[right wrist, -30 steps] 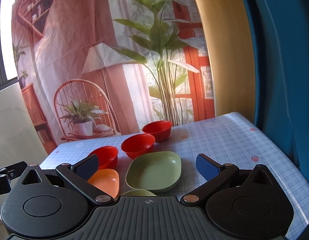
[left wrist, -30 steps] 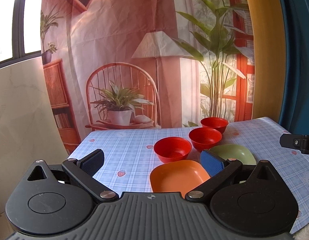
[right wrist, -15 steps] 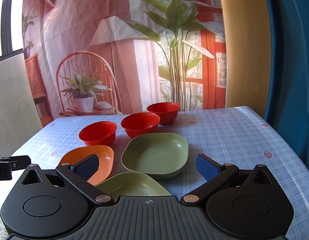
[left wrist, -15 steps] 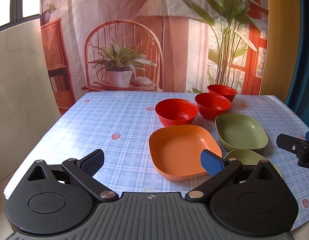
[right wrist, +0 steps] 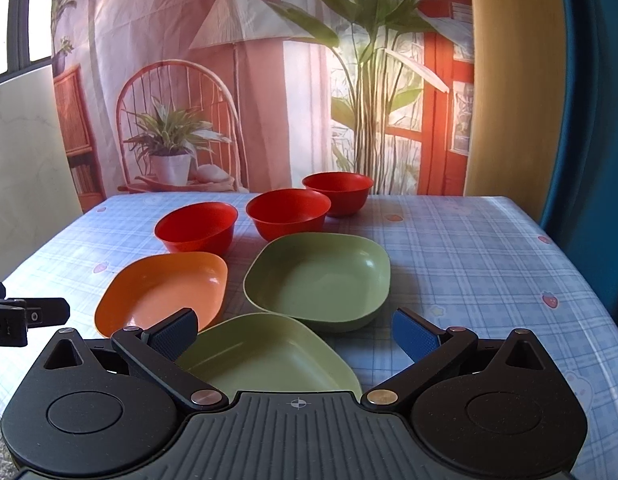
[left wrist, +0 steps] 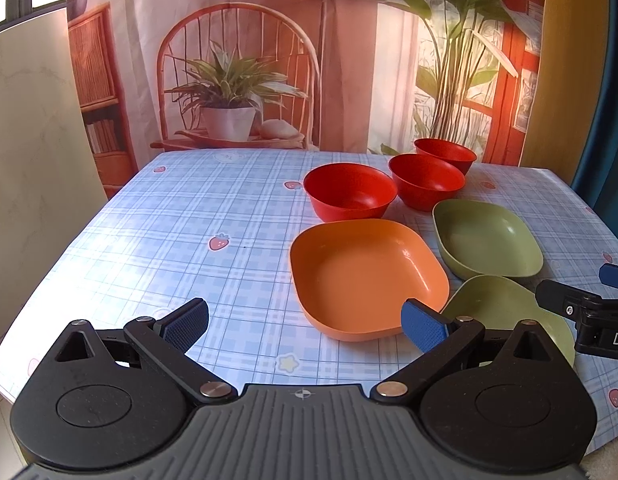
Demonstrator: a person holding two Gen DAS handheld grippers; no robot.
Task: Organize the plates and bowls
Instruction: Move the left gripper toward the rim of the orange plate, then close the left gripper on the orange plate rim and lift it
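While both claws hang spread wide and empty over the bench's near edge, the left claw faces the orange plate and the right claw the near green plate. Beyond lie another green plate and three red bowls in a row.

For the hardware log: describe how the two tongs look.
Both match: the left tongs and right tongs have black pivoting arms with silver rivets, blue textured pads, round black housings and a ribbed grey centre plate with a crosshair mark. No cables show.
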